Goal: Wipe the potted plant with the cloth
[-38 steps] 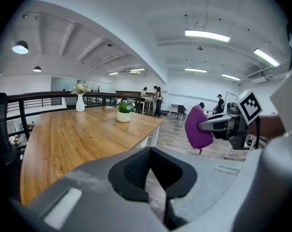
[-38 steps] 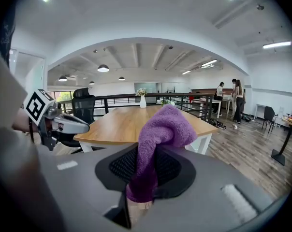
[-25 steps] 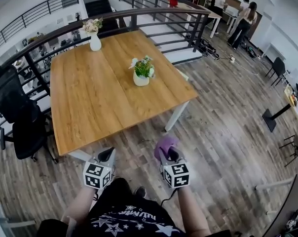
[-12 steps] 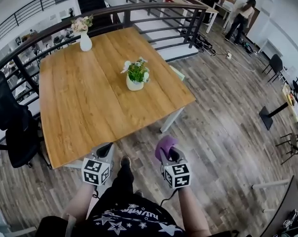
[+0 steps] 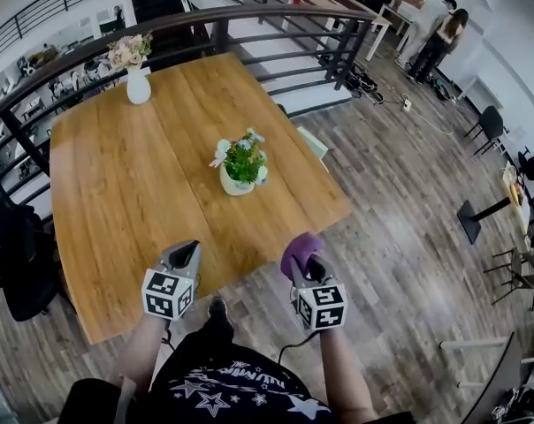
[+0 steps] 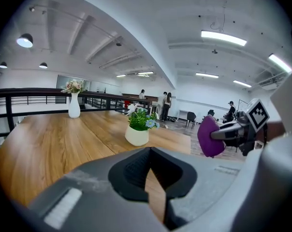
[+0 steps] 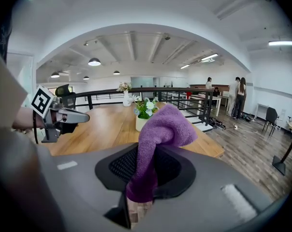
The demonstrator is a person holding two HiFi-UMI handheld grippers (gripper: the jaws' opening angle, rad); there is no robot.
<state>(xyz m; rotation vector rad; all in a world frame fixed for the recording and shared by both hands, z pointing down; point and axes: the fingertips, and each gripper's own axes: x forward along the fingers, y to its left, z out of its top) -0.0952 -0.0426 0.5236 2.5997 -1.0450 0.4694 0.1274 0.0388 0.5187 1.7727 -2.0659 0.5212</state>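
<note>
A small potted plant (image 5: 241, 168) with green leaves and pale flowers in a white pot stands near the middle of the wooden table (image 5: 125, 184). In the left gripper view the potted plant (image 6: 139, 127) is ahead and a little left. My right gripper (image 5: 301, 260) is shut on a purple cloth (image 5: 298, 251), held over the table's near edge, short of the plant. The cloth (image 7: 160, 134) bulges up out of the jaws. My left gripper (image 5: 186, 254) is shut with nothing in it, level with the right one and also short of the plant.
A white vase of flowers (image 5: 136, 76) stands at the table's far left corner. A dark railing (image 5: 249, 16) runs behind the table, and a black chair (image 5: 19, 254) stands at its left. People (image 5: 435, 34) stand far off at the back right. The floor is wood planks.
The table and plant have come much nearer in the head view. Both grippers, earlier over the floor short of the table, now hang over its near edge. The cloth stays in the right gripper.
</note>
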